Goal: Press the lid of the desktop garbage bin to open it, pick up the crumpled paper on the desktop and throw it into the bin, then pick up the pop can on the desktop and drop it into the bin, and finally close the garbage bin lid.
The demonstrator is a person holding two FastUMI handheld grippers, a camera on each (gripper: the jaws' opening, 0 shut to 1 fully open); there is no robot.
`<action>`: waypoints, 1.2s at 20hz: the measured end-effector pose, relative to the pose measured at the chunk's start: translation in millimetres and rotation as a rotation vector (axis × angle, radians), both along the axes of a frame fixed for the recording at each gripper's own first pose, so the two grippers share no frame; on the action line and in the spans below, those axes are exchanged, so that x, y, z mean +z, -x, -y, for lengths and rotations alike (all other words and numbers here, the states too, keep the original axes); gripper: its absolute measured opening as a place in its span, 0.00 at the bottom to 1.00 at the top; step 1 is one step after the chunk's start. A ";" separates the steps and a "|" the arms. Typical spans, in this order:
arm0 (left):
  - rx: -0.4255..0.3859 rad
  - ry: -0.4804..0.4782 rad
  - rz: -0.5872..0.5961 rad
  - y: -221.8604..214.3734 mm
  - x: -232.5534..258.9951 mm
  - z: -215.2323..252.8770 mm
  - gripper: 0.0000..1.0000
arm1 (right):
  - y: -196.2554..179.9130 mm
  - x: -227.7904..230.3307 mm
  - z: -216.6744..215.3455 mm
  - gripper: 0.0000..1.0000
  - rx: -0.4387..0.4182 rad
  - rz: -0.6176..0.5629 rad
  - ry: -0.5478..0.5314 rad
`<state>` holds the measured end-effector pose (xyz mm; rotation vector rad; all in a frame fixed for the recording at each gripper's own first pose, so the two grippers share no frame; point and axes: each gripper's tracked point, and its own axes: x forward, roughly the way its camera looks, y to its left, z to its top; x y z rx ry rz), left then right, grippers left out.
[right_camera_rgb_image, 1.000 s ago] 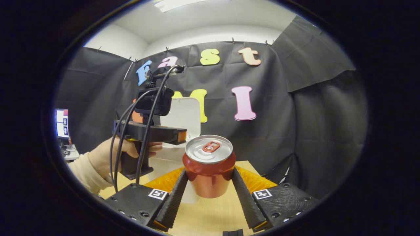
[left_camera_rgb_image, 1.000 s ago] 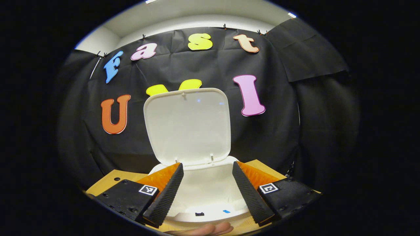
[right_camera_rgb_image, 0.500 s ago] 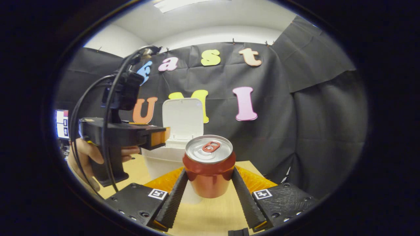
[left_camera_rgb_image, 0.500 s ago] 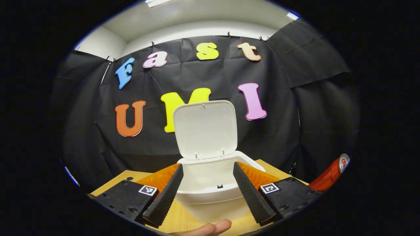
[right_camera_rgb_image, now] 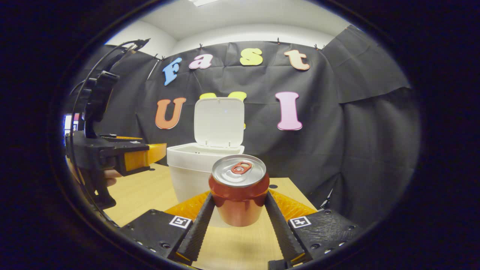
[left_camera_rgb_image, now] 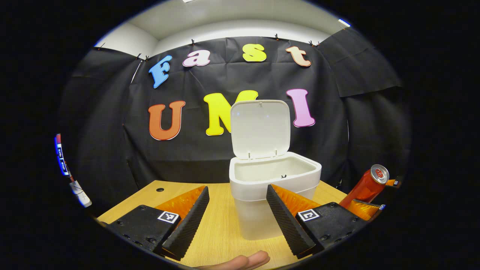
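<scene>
Right claw [right_camera_rgb_image: 239,221] grips the red aluminium pop can [right_camera_rgb_image: 239,189] before the white plastic bin [right_camera_rgb_image: 195,167] (lid [right_camera_rgb_image: 219,122] upright, seemingly unobstructed); left claw [left_camera_rgb_image: 234,219] gapes empty over bare counter [left_camera_rgb_image: 219,228].

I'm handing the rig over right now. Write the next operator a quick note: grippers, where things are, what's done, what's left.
Right gripper: shut on the pop can, held upright above the desk, short of the bin.
Left gripper: open, holding nothing, fingers pointing at the garbage bin.
Bin: on the desk, lid standing open.
Done: lid opened, can picked up. No crumpled paper lies on the visible desk; the bin's inside can't be checked.
Left: carry the can over the bin, drop it in, close the lid.
</scene>
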<state>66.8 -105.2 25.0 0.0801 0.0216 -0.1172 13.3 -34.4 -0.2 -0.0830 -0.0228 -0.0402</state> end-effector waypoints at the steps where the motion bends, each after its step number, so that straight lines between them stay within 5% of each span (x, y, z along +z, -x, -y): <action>1: 0.008 0.011 -0.004 2.9 -3.4 -6.0 0.99 | -0.6 -0.1 0.6 0.80 -0.008 0.001 0.003; 9: 0.067 0.020 -0.001 14.1 -32.2 -42.0 0.99 | -9.1 -27.9 -1.6 0.80 -0.022 -0.081 -0.053; 15: 0.006 0.038 -0.042 22.3 -43.9 -31.6 0.99 | -0.2 -24.3 -19.5 0.77 -0.021 -0.094 0.007; 24: -0.024 0.048 -0.043 30.1 -44.5 -43.2 0.99 | -4.7 58.1 -46.4 0.75 0.019 -0.023 -0.021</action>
